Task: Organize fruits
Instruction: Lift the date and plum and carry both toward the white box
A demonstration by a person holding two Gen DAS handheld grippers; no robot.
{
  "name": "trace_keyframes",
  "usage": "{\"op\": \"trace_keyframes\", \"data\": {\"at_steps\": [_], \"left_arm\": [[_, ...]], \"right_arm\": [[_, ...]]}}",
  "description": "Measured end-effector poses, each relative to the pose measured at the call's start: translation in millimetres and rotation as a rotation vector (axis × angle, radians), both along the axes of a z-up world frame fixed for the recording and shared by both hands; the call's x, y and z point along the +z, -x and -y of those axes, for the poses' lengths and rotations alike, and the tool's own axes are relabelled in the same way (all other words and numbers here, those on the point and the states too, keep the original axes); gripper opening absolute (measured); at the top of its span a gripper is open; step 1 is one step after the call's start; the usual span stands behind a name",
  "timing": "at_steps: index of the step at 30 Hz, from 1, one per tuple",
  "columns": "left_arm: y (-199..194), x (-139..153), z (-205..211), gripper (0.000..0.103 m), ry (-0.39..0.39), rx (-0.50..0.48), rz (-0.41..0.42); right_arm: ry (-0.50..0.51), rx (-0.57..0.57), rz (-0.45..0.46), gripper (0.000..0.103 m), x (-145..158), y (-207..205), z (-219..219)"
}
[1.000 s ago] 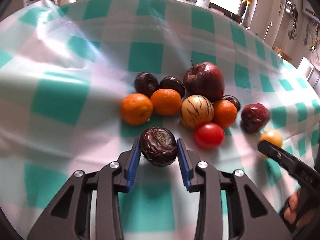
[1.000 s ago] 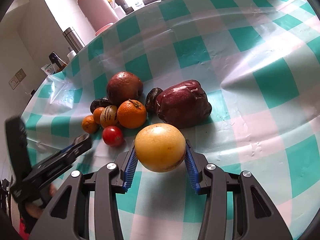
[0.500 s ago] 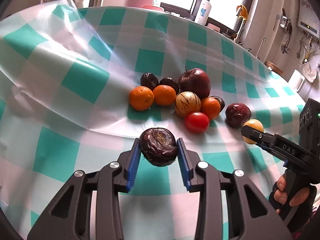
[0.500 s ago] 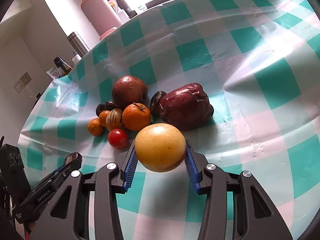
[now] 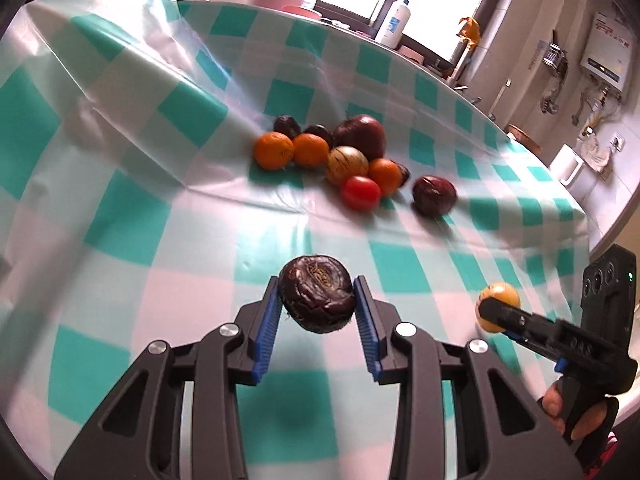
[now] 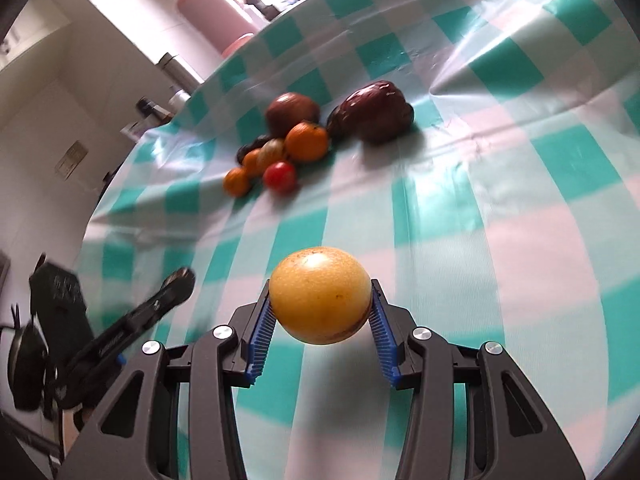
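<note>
My left gripper (image 5: pixel 317 304) is shut on a dark wrinkled passion fruit (image 5: pixel 317 294) and holds it above the table's near part. My right gripper (image 6: pixel 320 312) is shut on a round yellow fruit (image 6: pixel 319 294), also lifted; it shows at the right of the left wrist view (image 5: pixel 498 307). A pile of fruit lies farther back: oranges (image 5: pixel 274 150), a striped yellow melon (image 5: pixel 347 159), a red tomato (image 5: pixel 360 193), a large red apple (image 5: pixel 360 136) and a dark red fruit (image 5: pixel 434 195), which looks bigger in the right wrist view (image 6: pixel 380 110).
The table wears a wrinkled teal-and-white checked cloth (image 5: pixel 132 216). A white bottle (image 5: pixel 394 24) stands on the windowsill behind. A pink thermos (image 6: pixel 216 16) and a steel flask (image 6: pixel 176 70) stand beyond the table edge. The table's right edge (image 5: pixel 600 236) drops off.
Both grippers have pulled back and up from the fruit pile, each still holding its fruit. The pile now lies farther away in both views.
</note>
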State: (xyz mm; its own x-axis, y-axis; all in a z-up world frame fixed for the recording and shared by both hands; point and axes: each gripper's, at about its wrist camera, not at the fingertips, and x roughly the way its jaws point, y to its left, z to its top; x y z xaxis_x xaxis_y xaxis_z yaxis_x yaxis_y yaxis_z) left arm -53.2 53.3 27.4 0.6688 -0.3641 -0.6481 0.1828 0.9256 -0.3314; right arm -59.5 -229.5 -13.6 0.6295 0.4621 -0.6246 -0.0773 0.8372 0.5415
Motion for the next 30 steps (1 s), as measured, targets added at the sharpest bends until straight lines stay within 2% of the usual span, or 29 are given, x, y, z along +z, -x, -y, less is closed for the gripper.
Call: {"op": "trace_keyframes", "data": {"at_steps": [6, 15, 22, 30], "left_arm": [[24, 7, 22, 0.037, -0.038, -0.060, 0.029], [69, 9, 85, 0.037, -0.149, -0.221, 0.055], [103, 18, 134, 0.037, -0.201, -0.347, 0.110], [144, 20, 198, 0.037, -0.265, -0.529, 0.160]], "right_arm": [[0.038, -0.005, 0.059, 0.045, 9, 49, 9], [0.064, -0.051, 0.106, 0.045, 13, 104, 42], [0.066, -0.116, 0.198, 0.045, 22, 166, 88], [0.066, -0.208, 0.222, 0.045, 15, 220, 140]]}}
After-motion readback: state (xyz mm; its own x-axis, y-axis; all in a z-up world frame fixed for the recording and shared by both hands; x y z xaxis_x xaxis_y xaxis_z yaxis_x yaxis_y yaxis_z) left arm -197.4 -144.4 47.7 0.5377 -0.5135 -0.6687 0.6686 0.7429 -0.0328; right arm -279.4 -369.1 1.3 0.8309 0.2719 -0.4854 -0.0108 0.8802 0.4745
